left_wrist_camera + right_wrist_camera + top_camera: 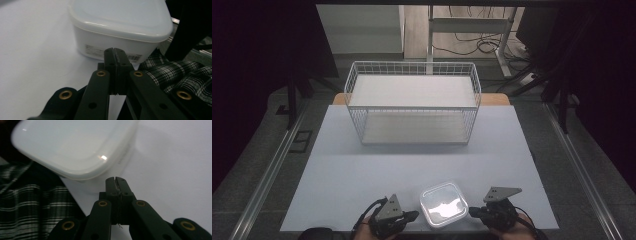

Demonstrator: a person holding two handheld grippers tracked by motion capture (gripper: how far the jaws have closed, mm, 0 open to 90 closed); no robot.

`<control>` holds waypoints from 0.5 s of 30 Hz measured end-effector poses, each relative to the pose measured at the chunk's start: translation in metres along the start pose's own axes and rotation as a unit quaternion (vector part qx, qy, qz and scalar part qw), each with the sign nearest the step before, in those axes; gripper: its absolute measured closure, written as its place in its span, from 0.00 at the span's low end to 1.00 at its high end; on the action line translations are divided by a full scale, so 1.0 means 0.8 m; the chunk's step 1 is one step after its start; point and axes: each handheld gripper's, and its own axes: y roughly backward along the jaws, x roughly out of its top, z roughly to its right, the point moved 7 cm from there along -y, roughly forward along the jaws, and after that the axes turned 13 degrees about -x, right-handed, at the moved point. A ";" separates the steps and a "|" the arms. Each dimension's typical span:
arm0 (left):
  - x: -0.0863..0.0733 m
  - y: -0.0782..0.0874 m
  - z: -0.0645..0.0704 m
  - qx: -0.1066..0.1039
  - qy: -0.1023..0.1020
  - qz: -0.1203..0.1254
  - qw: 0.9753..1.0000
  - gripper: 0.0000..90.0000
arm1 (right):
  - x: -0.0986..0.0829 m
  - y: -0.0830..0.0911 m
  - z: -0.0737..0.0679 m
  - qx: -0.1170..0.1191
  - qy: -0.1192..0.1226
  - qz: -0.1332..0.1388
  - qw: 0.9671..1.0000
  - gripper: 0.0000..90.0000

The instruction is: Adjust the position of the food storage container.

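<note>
The white wire-mesh rack with two flat shelves (412, 102) is the largest thing on the pale grey table top (337, 170); it stands at the far middle, well apart from the work at the near edge. Between it and the near edge the surface lies bare, so nothing blocks a path toward the shelves.

The translucent white square plastic container with a snap-on lid (443, 204) sits at the near edge of the table, between the two grippers. Its near side lies close to the table's lip, just above the person's checked cloth (175, 70), so a careless shove from either side could tip it off into the lap.

The left gripper (413, 216) rests just left of the container with its jaws pressed together, tips pointing at the labelled side wall. The right gripper (473, 211) rests just right of it, jaws likewise closed, tips under the lid's overhang. Neither holds anything. With both pairs closed, they would need to spread before any grasp; squeezing the smooth, rounded walls from two sides risks the box slipping or twisting, and a pinch on the lid rim alone could pop the lid loose.
</note>
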 end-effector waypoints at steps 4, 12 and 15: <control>0.002 -0.007 0.003 -0.002 0.003 -0.002 1.000 1.00 | 0.003 0.003 -0.006 0.000 0.004 0.004 1.000 0.99; 0.000 0.002 -0.010 0.013 0.031 0.005 0.999 1.00 | 0.014 0.001 -0.010 -0.004 -0.002 0.019 1.000 0.99; -0.002 0.006 -0.016 0.017 0.040 0.006 0.999 1.00 | 0.019 -0.004 -0.013 -0.005 0.004 0.020 1.000 0.99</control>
